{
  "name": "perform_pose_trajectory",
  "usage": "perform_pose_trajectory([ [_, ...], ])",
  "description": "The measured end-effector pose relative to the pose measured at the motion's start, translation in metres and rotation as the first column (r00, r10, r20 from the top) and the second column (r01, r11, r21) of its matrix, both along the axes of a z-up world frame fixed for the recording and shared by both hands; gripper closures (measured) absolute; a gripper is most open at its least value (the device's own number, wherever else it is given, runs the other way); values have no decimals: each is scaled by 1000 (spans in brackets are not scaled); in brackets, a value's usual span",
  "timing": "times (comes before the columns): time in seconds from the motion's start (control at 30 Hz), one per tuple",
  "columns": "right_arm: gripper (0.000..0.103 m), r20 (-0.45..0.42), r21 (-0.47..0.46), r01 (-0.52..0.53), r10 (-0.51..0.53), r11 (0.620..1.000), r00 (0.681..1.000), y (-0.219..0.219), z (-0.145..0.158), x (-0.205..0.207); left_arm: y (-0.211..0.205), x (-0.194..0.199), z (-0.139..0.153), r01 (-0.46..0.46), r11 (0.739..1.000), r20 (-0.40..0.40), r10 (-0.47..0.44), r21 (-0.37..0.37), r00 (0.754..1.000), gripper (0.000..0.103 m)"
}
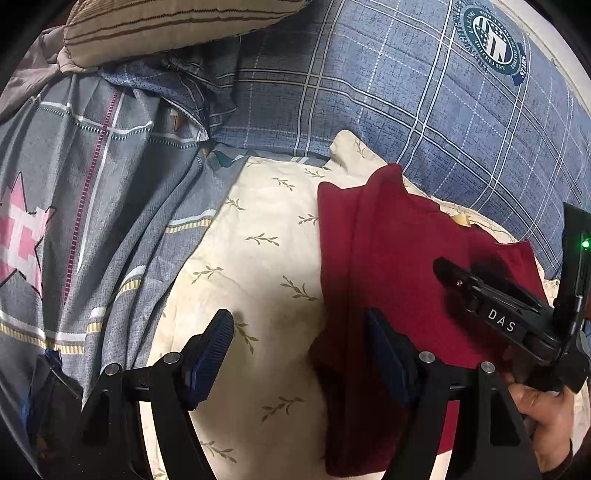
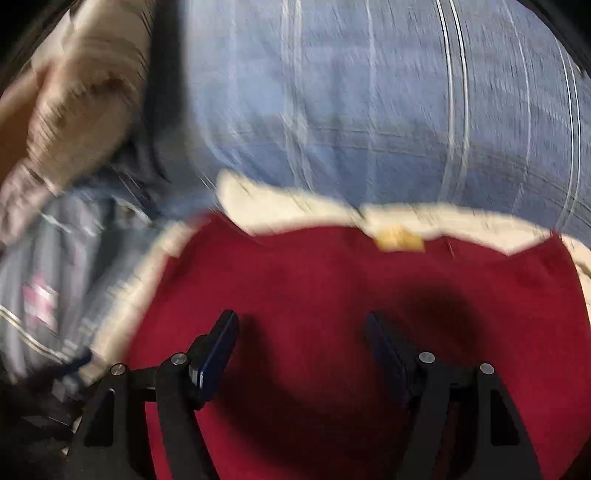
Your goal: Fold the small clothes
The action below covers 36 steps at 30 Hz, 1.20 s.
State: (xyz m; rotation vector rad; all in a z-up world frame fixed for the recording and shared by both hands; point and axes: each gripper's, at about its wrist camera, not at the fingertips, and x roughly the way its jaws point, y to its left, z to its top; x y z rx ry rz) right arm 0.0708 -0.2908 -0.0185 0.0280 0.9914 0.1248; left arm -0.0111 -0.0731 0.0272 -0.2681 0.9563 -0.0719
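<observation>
1. Left wrist view: the left gripper point(image 1: 299, 354) stands with its jaws wide apart and nothing between them, straddling the left edge of the dark red garment point(image 1: 388, 266). The garment lies on a cream leaf-print cloth point(image 1: 258, 240) spread over the bed; one side looks already turned in, with a straight lengthwise fold ridge running down it. The right gripper point(image 1: 448, 269) reaches in from the right over the red fabric — whether its jaws are parted cannot be told from this angle. A blue plaid duvet point(image 1: 406, 92) lies beyond, a striped pillow point(image 1: 166, 22) at the top.

2. Right wrist view: badly blurred, so detail is scant. The right gripper point(image 2: 301, 343) has its jaws apart and empty, low over the middle of the dark red garment point(image 2: 351, 280), whose neck label point(image 2: 399, 238) sits at the far edge.

3. Judgement: mid-fold, between grasps. The next move calls for pinching an edge or hem — both layers together — and carrying it across without dragging the cloth beneath.
</observation>
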Motion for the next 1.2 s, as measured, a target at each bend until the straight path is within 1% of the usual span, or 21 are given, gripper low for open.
perform_pose_trajectory([
  [0.03, 28, 22, -19, -12, 12, 1000, 1000, 3, 1, -1, 0, 0, -1, 0, 1000, -2, 0, 1, 1000, 30],
  [0.1, 28, -12, -57, -16, 15, 998, 1000, 10, 6, 3, 0, 0, -2, 1, 1000, -5, -1, 6, 1000, 30],
  [0.13, 28, -24, -47, -22, 21, 999, 999, 13, 12, 4, 0, 0, -2, 3, 1000, -3, -3, 7, 1000, 30],
  [0.23, 28, -19, 26, -55, 55, 998, 998, 22, 29, 3, 0, 1, -1, 6, 1000, -1, -6, 7, 1000, 30],
  [0.37, 26, -34, 35, -114, 116, 993, 993, 42, 35, 9, 2, 0, -2, 8, 1000, -3, -8, 0, 1000, 30],
  [0.5, 26, -71, 44, -151, 154, 988, 986, 65, 38, 28, 3, 1, -3, 9, 1000, -7, -9, -3, 1000, 29],
  [0.67, 26, -104, 31, -164, 166, 986, 981, 84, 31, 46, 6, 2, -4, 14, 1000, -18, -14, -28, 1000, 29],
  [0.77, 25, -146, 56, -153, 159, 987, 976, 87, 24, 52, 9, 4, -7, 15, 999, -27, -17, -49, 1000, 28],
  [0.87, 25, -177, 65, -160, 169, 985, 970, 94, 17, 55, 9, 4, -9, 13, 999, -27, -15, -45, 1000, 27],
  [0.97, 22, -199, 43, -176, 182, 983, 963, 103, 10, 58, 7, 4, -9, 16, 999, -24, -16, -36, 1000, 27],
  [1.1, 21, -242, 0, -177, 172, 984, 955, 112, -6, 67, 7, 6, -11, 15, 999, -31, -17, -47, 999, 27],
  [1.2, 16, -260, -39, -211, 194, 977, 946, 121, -14, 70, 7, 7, -12, 15, 999, -33, -16, -52, 999, 27],
])
